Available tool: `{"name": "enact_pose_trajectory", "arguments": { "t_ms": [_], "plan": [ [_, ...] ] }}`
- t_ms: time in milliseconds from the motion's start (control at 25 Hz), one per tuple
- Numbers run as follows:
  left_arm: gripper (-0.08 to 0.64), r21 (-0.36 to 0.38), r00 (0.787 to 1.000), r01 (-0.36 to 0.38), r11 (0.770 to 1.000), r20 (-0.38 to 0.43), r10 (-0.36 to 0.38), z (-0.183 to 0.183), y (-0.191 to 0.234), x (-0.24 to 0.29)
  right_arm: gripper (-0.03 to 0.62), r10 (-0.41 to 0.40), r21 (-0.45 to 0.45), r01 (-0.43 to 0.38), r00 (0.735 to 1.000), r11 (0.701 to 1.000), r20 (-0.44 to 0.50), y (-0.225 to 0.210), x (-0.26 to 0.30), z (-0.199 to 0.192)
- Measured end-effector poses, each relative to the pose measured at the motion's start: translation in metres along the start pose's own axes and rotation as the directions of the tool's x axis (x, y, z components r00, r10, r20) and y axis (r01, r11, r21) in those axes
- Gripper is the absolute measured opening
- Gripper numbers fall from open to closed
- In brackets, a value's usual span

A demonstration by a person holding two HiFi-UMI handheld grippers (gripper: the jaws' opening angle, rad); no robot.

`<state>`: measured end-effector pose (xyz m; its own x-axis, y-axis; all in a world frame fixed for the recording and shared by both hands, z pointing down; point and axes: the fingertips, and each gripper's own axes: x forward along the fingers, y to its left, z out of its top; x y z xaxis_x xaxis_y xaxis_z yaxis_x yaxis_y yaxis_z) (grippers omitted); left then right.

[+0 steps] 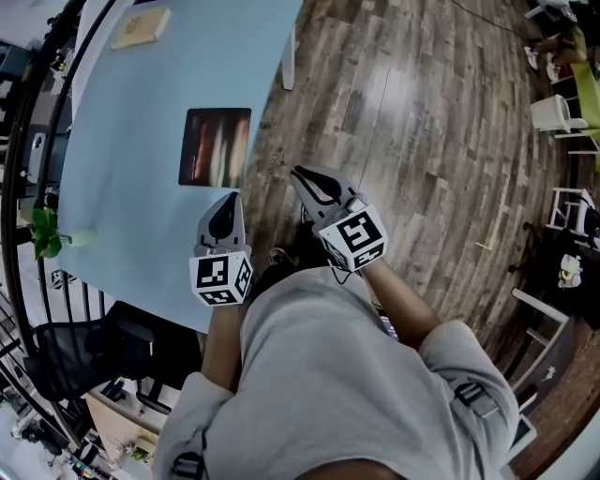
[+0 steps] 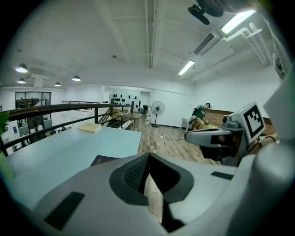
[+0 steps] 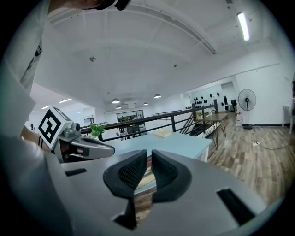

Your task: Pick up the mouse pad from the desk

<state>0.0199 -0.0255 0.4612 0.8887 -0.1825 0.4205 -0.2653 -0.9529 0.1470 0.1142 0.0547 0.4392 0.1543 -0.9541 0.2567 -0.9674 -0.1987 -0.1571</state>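
Observation:
The mouse pad, dark with reddish streaks, lies flat on the pale blue desk. In the left gripper view only its near corner shows above the jaws. My left gripper hovers over the desk's near edge, just short of the pad; its jaws meet at the tips with nothing in them. My right gripper is beside the desk's right edge, over the wooden floor. Its pads stand a narrow slit apart and hold nothing. Neither gripper touches the pad.
A tan book-like block lies at the desk's far corner. A green plant and a black railing run along the desk's left side. An office chair is below left. White chairs stand far right.

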Motion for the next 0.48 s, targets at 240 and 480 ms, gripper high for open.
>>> {"name": "enact_pose_trajectory", "arguments": {
  "t_ms": [240,480],
  "plan": [
    [0.011,-0.036,0.994,-0.104,0.994,-0.038,0.103,-0.001,0.012,0.028,0.035,0.11,0.007,-0.11,0.993,0.994,-0.033,-0.035,0.033,-0.007],
    [0.011,-0.063,0.976,-0.202,0.977,-0.097,0.196,-0.018,0.034,0.031,0.034,0.218,0.047,-0.214,0.972,0.976,-0.084,-0.033,0.062,-0.032]
  ]
}}
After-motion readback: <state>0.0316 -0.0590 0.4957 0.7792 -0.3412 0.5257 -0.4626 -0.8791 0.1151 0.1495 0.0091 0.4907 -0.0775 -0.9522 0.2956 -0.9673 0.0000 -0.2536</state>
